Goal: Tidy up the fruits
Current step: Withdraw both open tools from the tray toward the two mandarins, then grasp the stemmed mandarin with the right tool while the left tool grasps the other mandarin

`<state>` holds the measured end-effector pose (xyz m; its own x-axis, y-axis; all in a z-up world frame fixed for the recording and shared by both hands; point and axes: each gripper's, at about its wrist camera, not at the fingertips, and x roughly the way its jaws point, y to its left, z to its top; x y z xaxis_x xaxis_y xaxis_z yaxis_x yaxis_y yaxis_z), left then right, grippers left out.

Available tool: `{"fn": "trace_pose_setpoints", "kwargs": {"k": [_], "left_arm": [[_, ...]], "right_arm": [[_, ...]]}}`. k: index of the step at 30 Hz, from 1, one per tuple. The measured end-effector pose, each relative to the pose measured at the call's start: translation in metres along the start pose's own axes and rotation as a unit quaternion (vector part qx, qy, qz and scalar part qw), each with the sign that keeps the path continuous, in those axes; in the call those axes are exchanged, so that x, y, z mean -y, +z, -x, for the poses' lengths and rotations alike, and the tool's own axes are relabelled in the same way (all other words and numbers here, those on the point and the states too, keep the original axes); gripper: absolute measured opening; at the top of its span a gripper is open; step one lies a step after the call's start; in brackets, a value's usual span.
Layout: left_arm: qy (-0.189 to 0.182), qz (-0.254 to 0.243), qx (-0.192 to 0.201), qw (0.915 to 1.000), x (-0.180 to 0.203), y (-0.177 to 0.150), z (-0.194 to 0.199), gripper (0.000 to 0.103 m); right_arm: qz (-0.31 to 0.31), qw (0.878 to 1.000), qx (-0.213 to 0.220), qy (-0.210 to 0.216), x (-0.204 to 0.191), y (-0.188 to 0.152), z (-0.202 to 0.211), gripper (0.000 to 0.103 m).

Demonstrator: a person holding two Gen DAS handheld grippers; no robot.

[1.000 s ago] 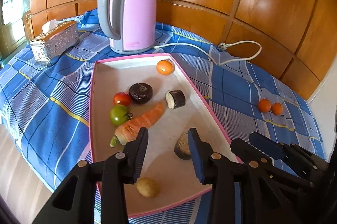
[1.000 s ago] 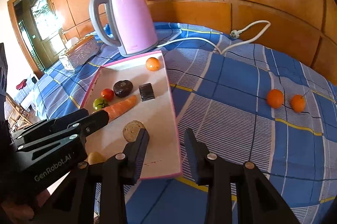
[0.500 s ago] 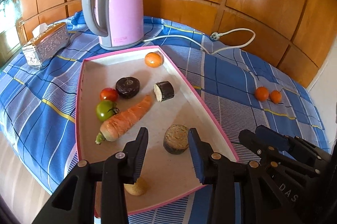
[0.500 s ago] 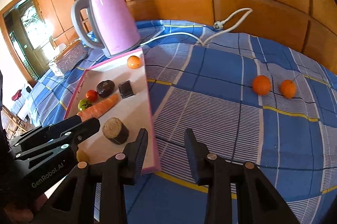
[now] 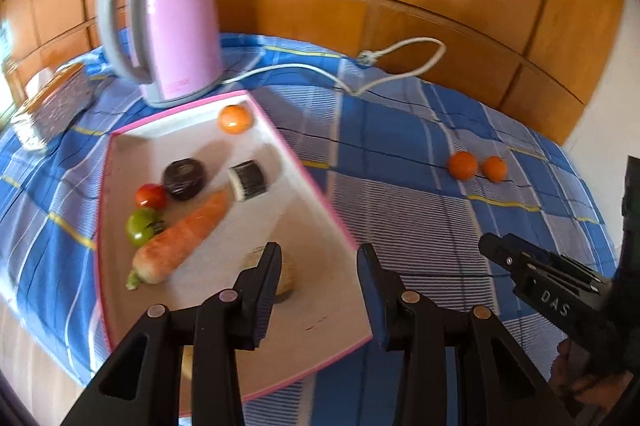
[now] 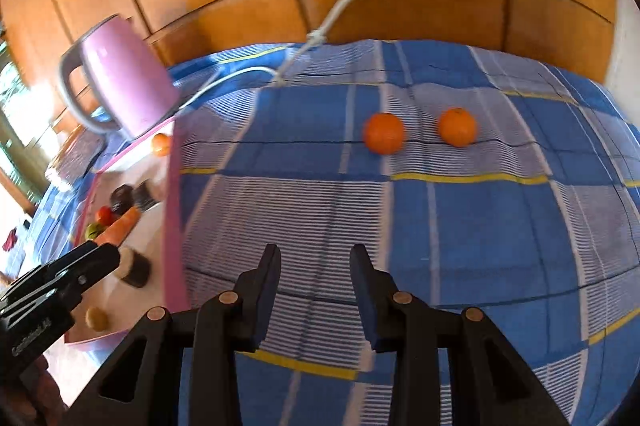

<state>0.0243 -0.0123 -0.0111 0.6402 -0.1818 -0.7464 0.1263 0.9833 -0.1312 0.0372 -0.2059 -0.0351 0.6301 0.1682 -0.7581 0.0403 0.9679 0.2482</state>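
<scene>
Above the blue checked cloth [image 6: 480, 226], both tools, left tool [image 5: 318, 280] and right tool [image 6: 315, 280], narrowly parted, empty

A tray [image 5: 320, 203] lies on the worktop [image 5: 400, 153], a kettle [image 5: 168, 25] behind it. In the tray: an orange [image 5: 235, 118] at the back, a carrot [image 5: 180, 240] mid-left. Two oranges [image 6: 384, 133] sit side by side, well right of the tray.

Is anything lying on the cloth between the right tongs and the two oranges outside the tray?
Nothing visible. Only bare checked cloth lies between the right tongs and the two oranges. The pink tray sits off to the side.
</scene>
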Motion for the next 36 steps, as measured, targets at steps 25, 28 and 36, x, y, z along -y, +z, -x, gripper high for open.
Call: {"fn": "trace_pose_setpoints", "kwargs": {"k": [25, 28, 36], "left_arm": [[-0.065, -0.051, -0.037, 0.9959, 0.078, 0.036, -0.063, 0.054], [-0.067, -0.056, -0.037, 0.9955, 0.085, 0.039, -0.072, 0.054], [-0.079, -0.059, -0.035, 0.9945, 0.101, 0.049, -0.094, 0.054]], "right_arm": [[-0.052, 0.996, -0.013, -0.073, 0.088, 0.046, -0.03, 0.039], [-0.054, 0.996, -0.016, -0.076, 0.092, 0.053, -0.038, 0.039], [-0.052, 0.994, -0.015, -0.093, 0.102, 0.073, -0.057, 0.039]]}}
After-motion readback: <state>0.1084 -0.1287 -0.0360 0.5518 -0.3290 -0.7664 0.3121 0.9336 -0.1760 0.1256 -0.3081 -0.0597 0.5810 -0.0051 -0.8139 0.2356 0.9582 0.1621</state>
